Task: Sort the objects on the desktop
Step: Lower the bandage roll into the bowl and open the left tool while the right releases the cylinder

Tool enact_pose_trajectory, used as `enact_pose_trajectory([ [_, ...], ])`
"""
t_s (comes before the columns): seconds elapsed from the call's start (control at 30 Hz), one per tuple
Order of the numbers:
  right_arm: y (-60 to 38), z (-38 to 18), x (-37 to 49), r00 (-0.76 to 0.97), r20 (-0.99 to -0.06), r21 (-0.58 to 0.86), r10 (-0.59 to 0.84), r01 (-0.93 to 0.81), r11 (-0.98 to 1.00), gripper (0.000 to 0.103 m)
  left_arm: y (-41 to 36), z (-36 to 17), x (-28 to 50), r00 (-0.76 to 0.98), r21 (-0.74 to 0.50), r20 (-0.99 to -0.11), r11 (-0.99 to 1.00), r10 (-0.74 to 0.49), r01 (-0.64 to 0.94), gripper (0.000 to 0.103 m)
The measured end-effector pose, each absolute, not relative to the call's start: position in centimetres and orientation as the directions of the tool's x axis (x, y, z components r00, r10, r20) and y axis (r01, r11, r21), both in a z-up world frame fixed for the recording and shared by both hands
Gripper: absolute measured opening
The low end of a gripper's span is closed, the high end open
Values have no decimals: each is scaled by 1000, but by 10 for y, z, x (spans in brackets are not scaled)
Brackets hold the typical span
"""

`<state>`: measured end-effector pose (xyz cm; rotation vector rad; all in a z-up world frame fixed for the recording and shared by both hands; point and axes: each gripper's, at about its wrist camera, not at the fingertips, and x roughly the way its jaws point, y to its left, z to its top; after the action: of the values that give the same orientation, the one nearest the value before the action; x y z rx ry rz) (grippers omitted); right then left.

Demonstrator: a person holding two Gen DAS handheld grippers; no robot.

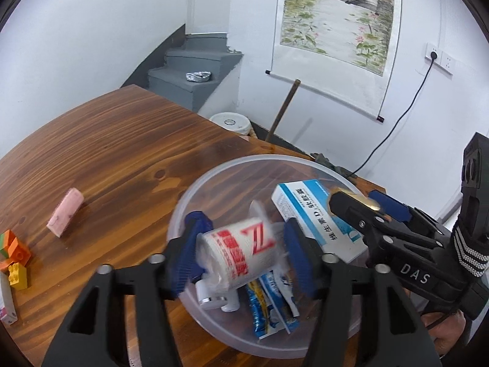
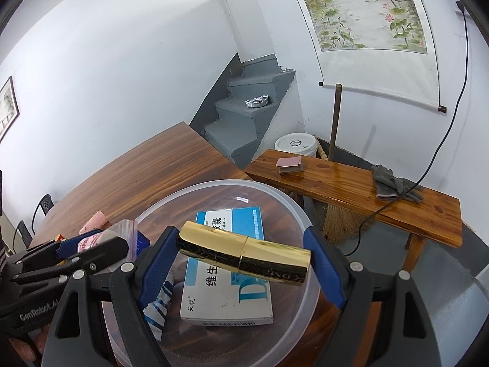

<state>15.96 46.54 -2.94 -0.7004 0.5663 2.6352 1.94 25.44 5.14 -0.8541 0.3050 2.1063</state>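
Note:
A clear plastic bowl [image 1: 195, 189] sits on the wooden table and also shows in the right wrist view [image 2: 293, 211]. It holds a blue-and-white medicine box [image 1: 308, 211] [image 2: 220, 299], blue sachets [image 1: 269, 309] and a small white item. My left gripper [image 1: 241, 253] is shut on a white bagged roll with red print [image 1: 241, 250], held over the bowl. My right gripper [image 2: 241, 253] is shut on a gold and black tube [image 2: 244, 252] above the box; it shows at the right of the left wrist view [image 1: 360, 205].
A pink eraser [image 1: 65, 212] lies on the table at the left. Orange and yellow toy bricks [image 1: 15, 260] and a small white box [image 1: 7, 305] sit at the left edge. A wooden bench [image 2: 351, 192] with sandpaper and grey gloves stands beyond the table.

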Motion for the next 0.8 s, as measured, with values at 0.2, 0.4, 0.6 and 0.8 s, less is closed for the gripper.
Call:
enact_pose_trajectory([
  [0.2, 472, -30, 161, -819, -528, 317, 224, -435, -843, 87, 251, 53, 21, -446, -81, -647, -637, 618, -767, 78],
  [0.4, 467, -28, 162, -823, -523, 319, 222, -431, -844, 87, 241, 56, 16, -455, -102, -642, -657, 617, -747, 78],
  [0.6, 461, -23, 164, -834, -509, 328, 214, -418, -847, 87, 231, 56, 16, -466, -102, -640, -669, 611, -737, 78],
  [0.8, 449, -20, 160, -840, -511, 328, 181, -386, -862, 87, 221, 57, 16, -476, -96, -636, -675, 607, -732, 78],
])
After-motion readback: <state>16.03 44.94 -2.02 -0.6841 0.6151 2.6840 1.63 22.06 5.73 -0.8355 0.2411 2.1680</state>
